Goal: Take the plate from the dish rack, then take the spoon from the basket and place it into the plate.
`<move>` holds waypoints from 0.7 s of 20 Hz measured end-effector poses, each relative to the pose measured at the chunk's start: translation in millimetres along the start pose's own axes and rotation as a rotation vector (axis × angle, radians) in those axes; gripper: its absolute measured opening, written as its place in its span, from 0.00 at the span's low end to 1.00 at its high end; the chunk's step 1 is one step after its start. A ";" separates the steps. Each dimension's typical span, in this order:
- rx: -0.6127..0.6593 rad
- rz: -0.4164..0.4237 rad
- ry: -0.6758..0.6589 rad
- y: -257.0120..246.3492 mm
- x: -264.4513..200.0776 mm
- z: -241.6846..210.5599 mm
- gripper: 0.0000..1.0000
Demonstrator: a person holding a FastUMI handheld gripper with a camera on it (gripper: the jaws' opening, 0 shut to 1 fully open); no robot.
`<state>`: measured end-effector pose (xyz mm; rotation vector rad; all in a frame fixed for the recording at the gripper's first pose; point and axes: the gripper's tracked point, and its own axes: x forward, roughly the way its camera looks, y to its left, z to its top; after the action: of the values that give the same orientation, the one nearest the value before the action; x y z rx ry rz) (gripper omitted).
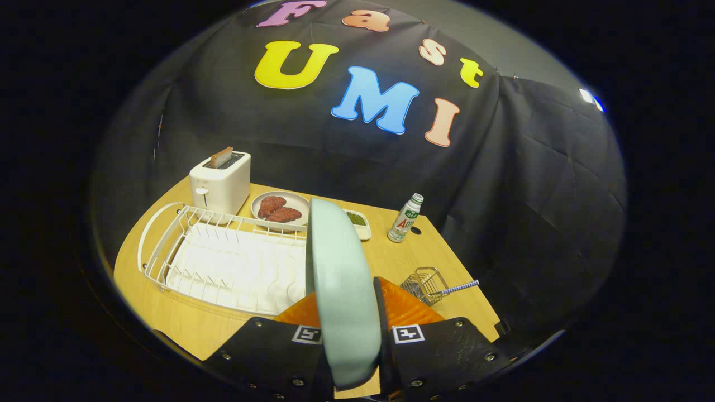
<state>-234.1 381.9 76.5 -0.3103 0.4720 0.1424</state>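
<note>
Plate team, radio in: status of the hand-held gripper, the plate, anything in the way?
Hand-held gripper shut on plate, held on edge above table. Spoon sticking out of basket. Dish rack beside the plate.

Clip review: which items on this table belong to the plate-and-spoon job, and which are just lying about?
Job items:
- pale green plate, held edge-on between the fingers of the hand-held gripper
- white dish rack
- wire basket
- spoon, handle sticking out of the basket

Lying about:
- toaster with a slice in it
- dish of meat
- small tray of greens
- bottle
</note>
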 end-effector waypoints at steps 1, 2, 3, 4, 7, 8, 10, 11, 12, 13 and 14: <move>0.007 0.008 0.014 -4.1 -1.4 -10.4 0.29; 0.018 0.017 0.026 -8.2 -3.3 -20.2 0.29; 0.027 0.025 0.039 -11.2 -4.3 -29.9 0.29; 0.036 0.035 0.053 -14.1 -4.7 -40.2 0.29; 0.046 0.061 0.084 -22.1 -4.8 -65.4 0.29; 0.047 0.069 0.096 -24.6 -3.7 -73.4 0.29; 0.056 0.084 0.119 -27.0 -2.5 -89.2 0.30; 0.065 0.095 0.132 -27.1 -1.9 -97.3 0.30; 0.076 0.110 0.146 -25.8 -0.9 -105.2 0.30; 0.090 0.127 0.162 -23.2 -0.3 -112.1 0.30; 0.109 0.148 0.179 -20.6 1.0 -119.9 0.29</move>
<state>-279.9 323.5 -20.0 -0.1816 0.6782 0.2333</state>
